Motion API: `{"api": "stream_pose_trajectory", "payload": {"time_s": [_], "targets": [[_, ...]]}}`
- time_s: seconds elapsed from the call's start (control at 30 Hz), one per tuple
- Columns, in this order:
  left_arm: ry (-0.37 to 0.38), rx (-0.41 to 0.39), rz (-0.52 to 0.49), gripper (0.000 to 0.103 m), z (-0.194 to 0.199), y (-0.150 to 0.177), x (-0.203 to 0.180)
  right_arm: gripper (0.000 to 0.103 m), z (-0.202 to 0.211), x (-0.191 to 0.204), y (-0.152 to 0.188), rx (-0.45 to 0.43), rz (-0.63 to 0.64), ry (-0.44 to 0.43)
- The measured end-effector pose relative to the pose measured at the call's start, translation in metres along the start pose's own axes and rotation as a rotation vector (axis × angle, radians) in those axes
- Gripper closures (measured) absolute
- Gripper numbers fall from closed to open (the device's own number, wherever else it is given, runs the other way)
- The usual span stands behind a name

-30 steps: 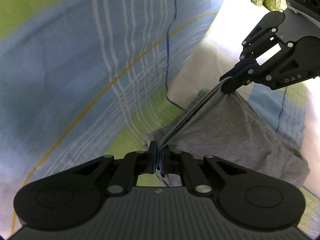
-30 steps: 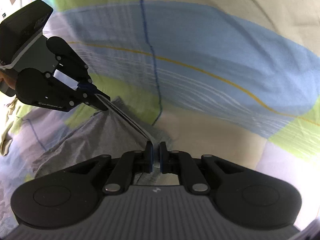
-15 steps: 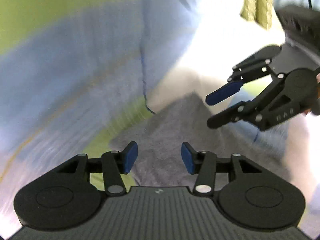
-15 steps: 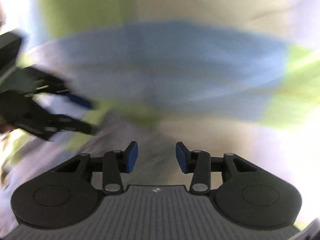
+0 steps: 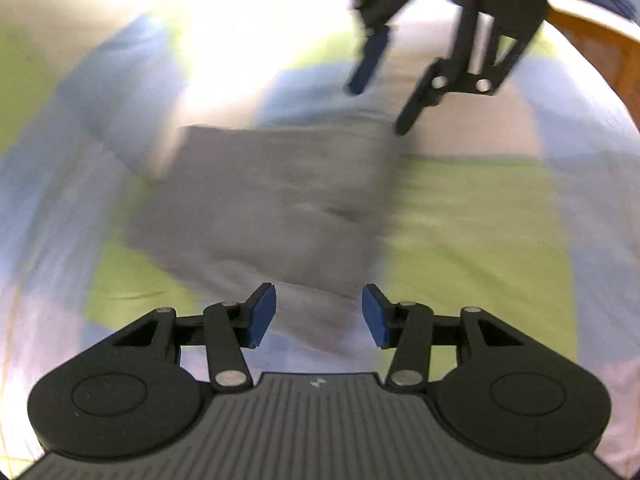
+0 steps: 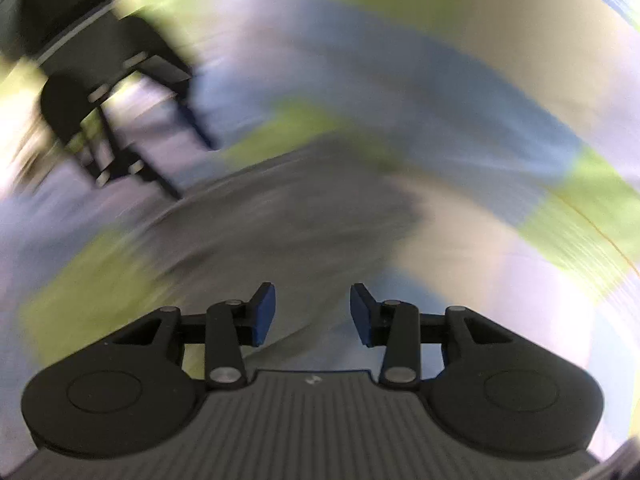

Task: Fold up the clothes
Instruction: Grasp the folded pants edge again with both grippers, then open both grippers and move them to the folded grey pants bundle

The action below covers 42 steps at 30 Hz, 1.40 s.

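1 grey garment (image 5: 264, 208), 2 tongs – 1 checked sheet (image 5: 472, 216).

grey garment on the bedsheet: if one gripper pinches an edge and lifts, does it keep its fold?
Probably not. The grey garment looks like soft knit lying flat on the checked bedsheet, so it would likely droop and unfold. It seems light. Pushed, it should bunch rather than slide.

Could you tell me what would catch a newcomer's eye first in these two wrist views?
A grey garment lies in a folded block mid-frame on a bedsheet checked in blue, green and white. The left tool hangs open over its near edge, holding nothing. The right tool, its jaws opening and also empty, hangs above the garment's far corner.
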<state>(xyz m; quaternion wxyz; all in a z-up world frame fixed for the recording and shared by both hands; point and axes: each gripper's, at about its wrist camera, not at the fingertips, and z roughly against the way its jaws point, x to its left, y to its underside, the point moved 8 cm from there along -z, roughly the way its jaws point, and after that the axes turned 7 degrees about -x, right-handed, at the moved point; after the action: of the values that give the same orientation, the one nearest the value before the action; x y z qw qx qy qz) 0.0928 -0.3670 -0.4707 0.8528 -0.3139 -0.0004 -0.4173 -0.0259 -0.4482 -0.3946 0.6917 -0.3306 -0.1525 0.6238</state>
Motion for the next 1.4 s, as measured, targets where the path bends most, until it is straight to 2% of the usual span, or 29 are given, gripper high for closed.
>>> {"api": "stream_pose_trajectory", "payload": {"time_s": [0.1, 0.2, 0.27, 0.3, 0.33, 0.37, 0.4, 0.43, 0.53, 0.67, 0.83, 0.93, 1.07, 1.1, 1.13, 1.17, 1.23, 1.3, 1.33, 1.37, 1.4], "targets": [[-0.045, 0.032, -0.007, 0.050, -0.018, 0.001, -0.014, 0.070, -0.006, 0.036, 0.009, 0.008, 0.161, 0.015], [-0.087, 0.053, 0.029, 0.057, -0.005, 0.003, -0.006, 0.074, -0.016, 0.047, 0.015, 0.004, 0.281, 0.066], [-0.085, 0.066, 0.022, 0.065, 0.005, 0.005, -0.005, 0.076, -0.022, 0.047, 0.016, 0.004, 0.327, 0.084], [-0.083, 0.071, 0.003, 0.075, 0.003, 0.008, -0.007, 0.076, -0.026, 0.048, 0.018, 0.007, 0.356, 0.094], [-0.081, 0.080, -0.029, 0.089, -0.003, 0.011, -0.011, 0.076, -0.030, 0.049, 0.020, 0.010, 0.384, 0.104], [-0.082, 0.091, -0.057, 0.096, -0.009, 0.013, -0.011, 0.077, -0.034, 0.049, 0.021, 0.012, 0.399, 0.105], [-0.080, 0.097, -0.085, 0.101, -0.013, 0.013, -0.010, 0.087, -0.038, 0.049, 0.022, 0.016, 0.404, 0.095], [-0.076, 0.100, -0.128, 0.102, -0.016, 0.013, -0.010, 0.093, -0.042, 0.046, 0.022, 0.019, 0.408, 0.088], [-0.067, 0.105, -0.192, 0.103, -0.015, 0.013, -0.002, 0.097, -0.040, 0.040, 0.019, 0.035, 0.413, 0.069], [-0.048, 0.111, -0.242, 0.103, -0.006, 0.022, 0.000, 0.097, -0.022, 0.025, 0.012, 0.040, 0.416, 0.097], [-0.043, 0.101, -0.271, 0.103, -0.014, 0.024, -0.011, 0.096, -0.029, 0.036, 0.037, 0.100, 0.465, 0.047], [-0.050, 0.091, -0.298, 0.103, -0.012, 0.025, -0.014, 0.096, -0.027, 0.037, 0.036, 0.092, 0.455, 0.063], [-0.088, 0.122, -0.305, 0.103, -0.011, 0.023, -0.014, 0.087, -0.028, 0.041, 0.039, 0.133, 0.488, 0.088], [-0.098, 0.125, -0.290, 0.101, -0.007, 0.021, -0.013, 0.085, -0.027, 0.042, 0.038, 0.145, 0.508, 0.102], [-0.109, 0.124, -0.272, 0.092, -0.001, 0.018, -0.013, 0.079, -0.023, 0.042, 0.036, 0.146, 0.505, 0.115], [-0.121, 0.120, -0.269, 0.091, 0.003, 0.017, -0.013, 0.070, -0.019, 0.041, 0.032, 0.141, 0.490, 0.124], [-0.133, 0.100, -0.269, 0.090, 0.009, 0.011, -0.014, 0.064, -0.012, 0.041, 0.027, 0.129, 0.461, 0.138], [-0.130, 0.067, -0.277, 0.087, 0.007, 0.002, -0.016, 0.064, -0.012, 0.043, 0.024, 0.120, 0.455, 0.131], [-0.122, 0.054, -0.288, 0.078, 0.000, -0.002, -0.017, 0.066, -0.016, 0.044, 0.023, 0.117, 0.454, 0.125], [-0.113, 0.048, -0.299, 0.078, -0.007, -0.004, -0.018, 0.068, -0.020, 0.045, 0.023, 0.115, 0.453, 0.119], [-0.105, 0.056, -0.308, 0.082, -0.014, -0.002, -0.019, 0.074, -0.024, 0.044, 0.023, 0.115, 0.449, 0.109]]}}
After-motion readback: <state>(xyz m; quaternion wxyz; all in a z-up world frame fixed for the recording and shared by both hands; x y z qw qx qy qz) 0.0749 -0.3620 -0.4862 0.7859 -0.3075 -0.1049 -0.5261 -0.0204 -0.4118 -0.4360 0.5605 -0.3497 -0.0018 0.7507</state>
